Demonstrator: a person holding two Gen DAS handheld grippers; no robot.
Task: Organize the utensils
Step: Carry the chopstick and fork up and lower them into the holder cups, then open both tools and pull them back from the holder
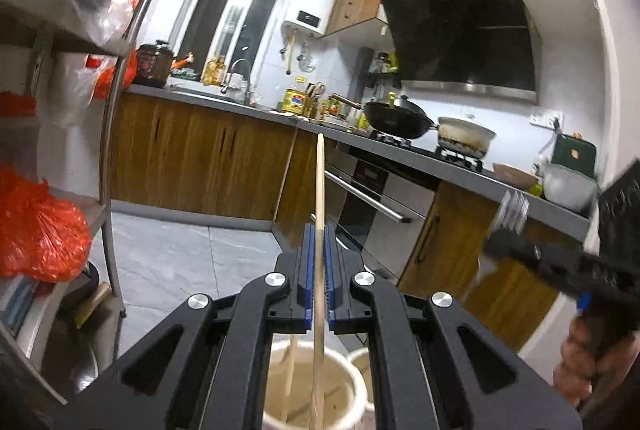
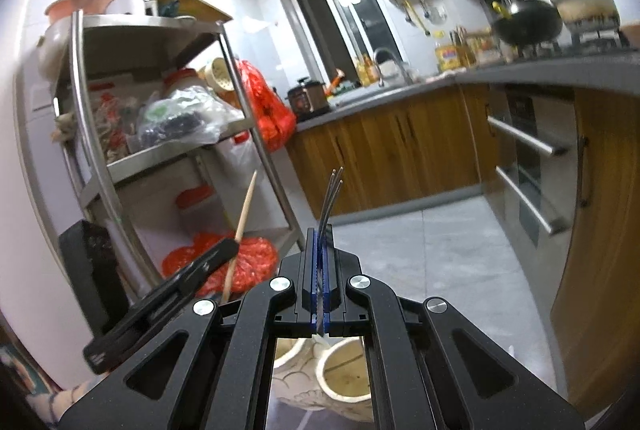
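My left gripper (image 1: 319, 230) is shut on a wooden chopstick (image 1: 320, 181) that points up and away over a cream utensil holder (image 1: 348, 390). A second chopstick (image 1: 290, 370) stands in that holder. My right gripper (image 2: 320, 230) is shut on a metal fork (image 2: 332, 193), tines up, above two cream holders (image 2: 344, 378). In the left wrist view the right gripper (image 1: 496, 246) comes in from the right with the fork tines (image 1: 514, 207) showing, held by a hand (image 1: 580, 358). In the right wrist view the left gripper (image 2: 232, 246) and its chopstick (image 2: 245, 213) sit at lower left.
A steel shelf rack (image 2: 96, 133) with red bags (image 1: 36, 226) stands on the left. The grey counter (image 1: 400, 145) carries a black wok (image 1: 396, 115) and a white pot (image 1: 464, 137). Oven handles (image 2: 528, 141) project on the right. Grey tiled floor (image 2: 432, 254) lies ahead.
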